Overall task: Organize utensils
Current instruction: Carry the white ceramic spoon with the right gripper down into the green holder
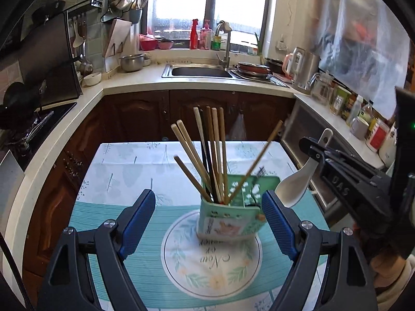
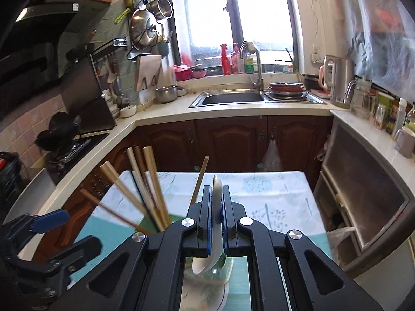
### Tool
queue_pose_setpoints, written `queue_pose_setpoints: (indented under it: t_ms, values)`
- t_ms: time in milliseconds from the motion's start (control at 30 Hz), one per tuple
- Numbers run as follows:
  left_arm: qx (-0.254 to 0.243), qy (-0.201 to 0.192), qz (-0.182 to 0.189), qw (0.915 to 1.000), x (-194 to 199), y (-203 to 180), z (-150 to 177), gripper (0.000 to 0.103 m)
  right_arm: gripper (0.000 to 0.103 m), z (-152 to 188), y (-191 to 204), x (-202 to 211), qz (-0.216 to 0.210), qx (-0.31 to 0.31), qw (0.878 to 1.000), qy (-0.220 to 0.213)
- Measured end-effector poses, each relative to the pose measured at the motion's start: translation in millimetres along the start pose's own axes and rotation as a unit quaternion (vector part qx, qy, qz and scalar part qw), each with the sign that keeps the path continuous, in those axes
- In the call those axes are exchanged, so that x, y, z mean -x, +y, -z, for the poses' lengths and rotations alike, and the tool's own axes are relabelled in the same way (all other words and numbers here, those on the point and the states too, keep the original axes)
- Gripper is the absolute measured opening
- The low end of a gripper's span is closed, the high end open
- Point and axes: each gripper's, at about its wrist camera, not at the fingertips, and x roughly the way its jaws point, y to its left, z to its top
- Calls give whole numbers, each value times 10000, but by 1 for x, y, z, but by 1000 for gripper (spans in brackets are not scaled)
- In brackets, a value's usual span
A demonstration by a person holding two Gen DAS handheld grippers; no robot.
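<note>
Your kitchen's pale L-shaped counter ringed a table under a teal floral cloth. There stood the green holder of wooden chopsticks. Your left gripper gaped empty; your right gripper pinched a white ceramic spoon.

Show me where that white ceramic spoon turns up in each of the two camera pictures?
Left wrist view: the white ceramic spoon is at the right, held by the right gripper, bowl down beside the green utensil holder.
Right wrist view: the spoon is at centre, seen edge-on, clamped between the fingers.
Shared landmark: the sink faucet under the window.
</note>
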Motion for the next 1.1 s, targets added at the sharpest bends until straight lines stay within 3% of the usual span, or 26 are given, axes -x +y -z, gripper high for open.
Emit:
queue_pose_setpoints:
  t_ms: [233, 533, 700, 833, 900, 1100]
  values:
    - [259, 78, -103, 9996, -26, 20, -5, 83, 6, -4, 13, -80, 339, 214, 9986, 358]
    - [316, 196, -8, 9993, -40, 25, 3, 83, 9, 30, 12, -139, -148, 95, 9967, 792]
    - [320, 244, 48, 9992, -42, 24, 8, 83, 10, 48, 17, -142, -214, 198, 9963, 813]
    - [326, 292, 58, 9990, -43, 25, 10, 83, 20, 67, 21, -135, -296, 361, 9945, 939]
    - [309, 302, 61, 9990, -42, 24, 12, 83, 18, 71, 20, -133, -421, 333, 9941, 945]
    - [321, 320, 68, 9989, -42, 24, 14, 83, 12, 89, 24, -120, -225, 616, 9957, 660]
